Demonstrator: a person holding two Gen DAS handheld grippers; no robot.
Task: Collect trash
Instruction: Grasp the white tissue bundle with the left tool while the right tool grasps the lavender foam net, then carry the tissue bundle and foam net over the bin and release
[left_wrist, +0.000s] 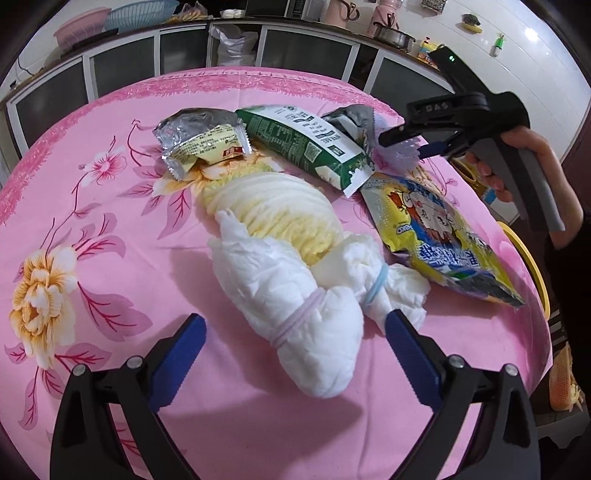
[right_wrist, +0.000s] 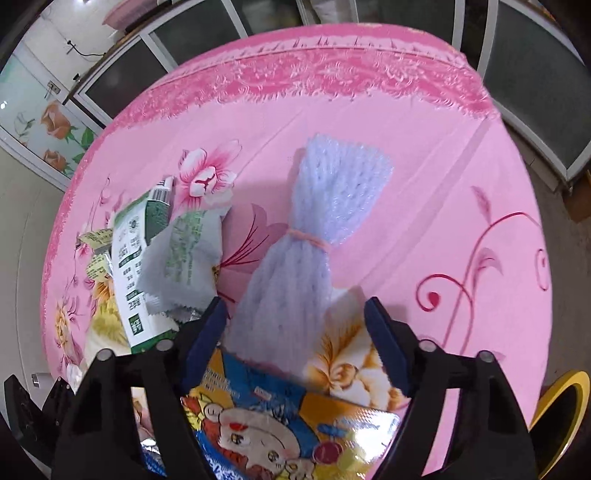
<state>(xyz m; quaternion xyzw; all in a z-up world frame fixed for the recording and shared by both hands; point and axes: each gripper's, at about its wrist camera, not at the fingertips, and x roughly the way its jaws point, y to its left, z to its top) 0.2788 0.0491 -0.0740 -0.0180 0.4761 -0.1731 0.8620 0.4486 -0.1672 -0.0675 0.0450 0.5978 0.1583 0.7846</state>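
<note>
Left gripper (left_wrist: 295, 328): jaws wide, straddling white paper bundle (left_wrist: 295, 295), no contact. Right gripper (right_wrist: 295, 317): jaws open around lavender foam net (right_wrist: 295, 258), contact undeterminable.

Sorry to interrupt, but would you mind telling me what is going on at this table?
A person is collecting trash from a pink tablecloth with a gripper in each hand. The left gripper hangs open around the end of a white bundle. The right gripper straddles a lilac foam net, pads not yet pressing it. Snack wrappers, including a green packet and a yellow bag, lie untouched.
</note>
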